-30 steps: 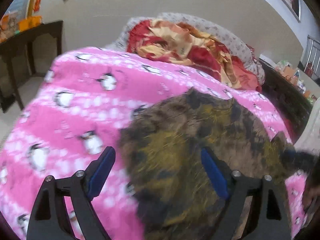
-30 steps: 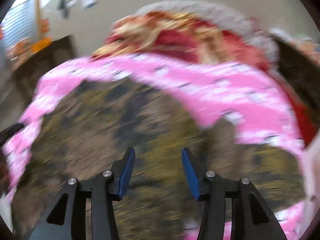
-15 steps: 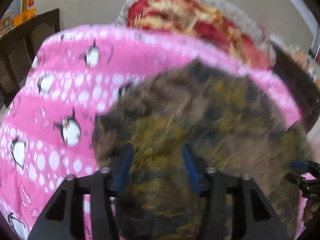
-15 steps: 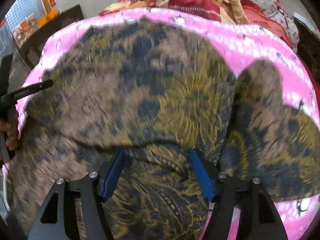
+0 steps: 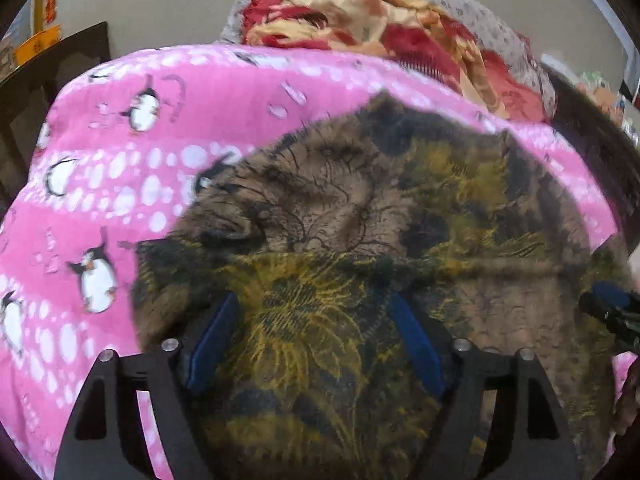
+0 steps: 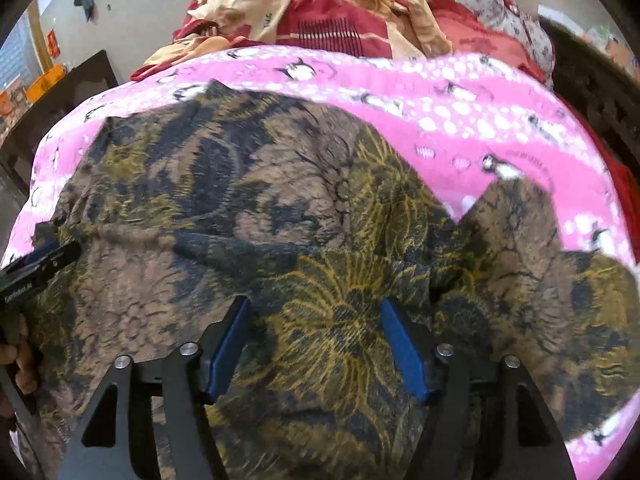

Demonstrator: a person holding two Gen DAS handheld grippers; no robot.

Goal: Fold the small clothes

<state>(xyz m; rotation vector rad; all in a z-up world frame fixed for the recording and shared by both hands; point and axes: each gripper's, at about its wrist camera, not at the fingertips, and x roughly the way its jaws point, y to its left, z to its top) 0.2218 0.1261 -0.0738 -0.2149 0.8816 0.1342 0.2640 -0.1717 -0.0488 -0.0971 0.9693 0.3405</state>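
I hold both grippers low over the brown-and-yellow printed garment [image 6: 304,208], spread across the pink penguin blanket [image 5: 120,168] on the bed. The left gripper [image 5: 316,336] has just been opening; its blue pads stand wide with cloth lying between them, not pinched. The right gripper [image 6: 316,332] stands wide too, gripping nothing. In the right wrist view the left gripper pokes in at nine o'clock; the red-and-cream bedding [image 6: 320,12] heaps at twelve. I judge a fold freshly laid along the ridge [image 5: 360,258] across the garment. Next, I'd say: pick an edge and close squarely on it.
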